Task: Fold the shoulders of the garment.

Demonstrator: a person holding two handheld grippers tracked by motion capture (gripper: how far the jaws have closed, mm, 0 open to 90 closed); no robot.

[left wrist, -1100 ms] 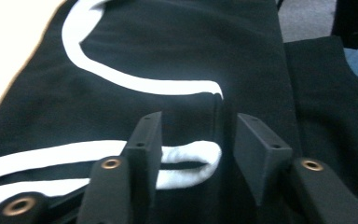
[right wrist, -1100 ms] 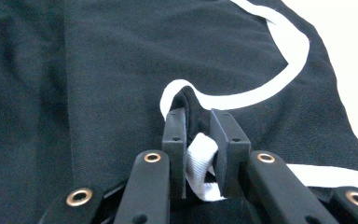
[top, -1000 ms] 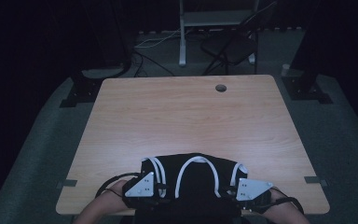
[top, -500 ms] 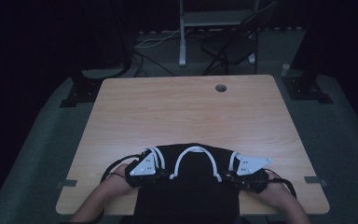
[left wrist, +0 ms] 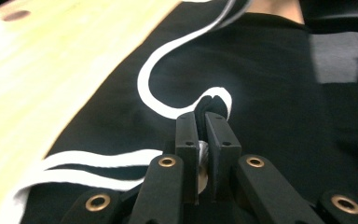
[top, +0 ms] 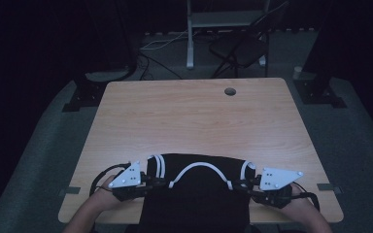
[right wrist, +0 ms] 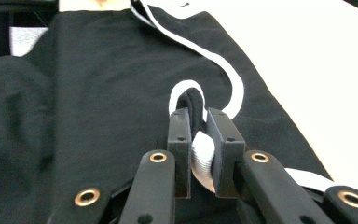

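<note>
A black garment (top: 199,194) with white trim lies at the near edge of the wooden table (top: 194,121) and hangs over it toward the person. My left gripper (top: 158,183) is shut on the garment's left shoulder; in the left gripper view its jaws pinch a fold of black cloth (left wrist: 212,105) and white trim. My right gripper (top: 240,184) is shut on the right shoulder, and the right gripper view has a bunched fold (right wrist: 193,100) between the jaws. A white curved neckline (top: 199,170) runs between the two grippers.
A round cable hole (top: 230,91) sits near the table's far edge. Beyond the table stand a folding chair (top: 240,48) and a white stand (top: 190,43) with cables on the dark floor. Grey tape tabs mark the table's near corners (top: 324,187).
Both grippers have moved apart and slightly forward, spreading the garment wider across the near edge. The neckline now lies flatter between them.
</note>
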